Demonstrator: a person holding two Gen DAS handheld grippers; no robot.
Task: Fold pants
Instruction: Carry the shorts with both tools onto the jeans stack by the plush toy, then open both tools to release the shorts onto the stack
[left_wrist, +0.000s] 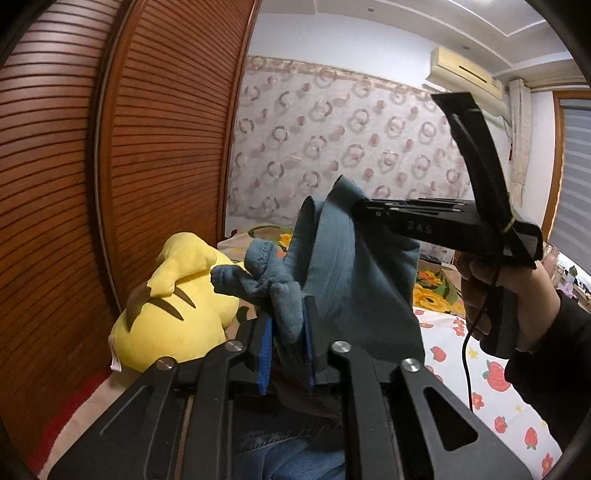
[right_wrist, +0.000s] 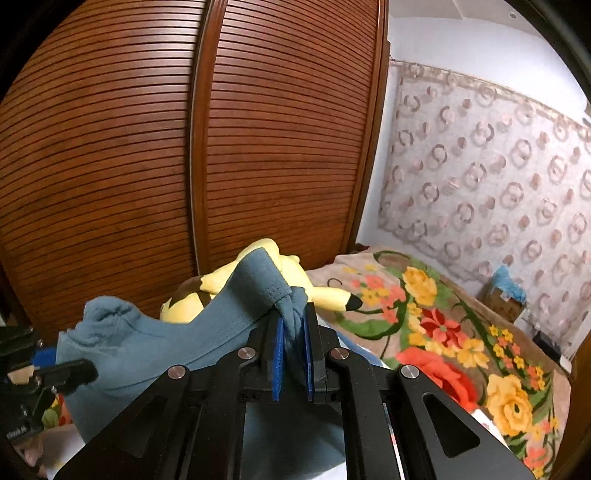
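With both the left gripper (left_wrist: 287, 334) and right gripper (right_wrist: 293, 343) clamped on the raised blue pants (right_wrist: 155, 343), next lower them flat onto the bed (right_wrist: 461, 332).

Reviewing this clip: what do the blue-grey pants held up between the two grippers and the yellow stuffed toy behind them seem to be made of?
Blue-grey pants: apparently a soft knit like sweatshirt fleece; matte face, fuzzy underside at the bunched edge, stitched hem. Yellow stuffed toy: short-pile plush, likely synthetic; smooth, padded, brown stripes sewn in.
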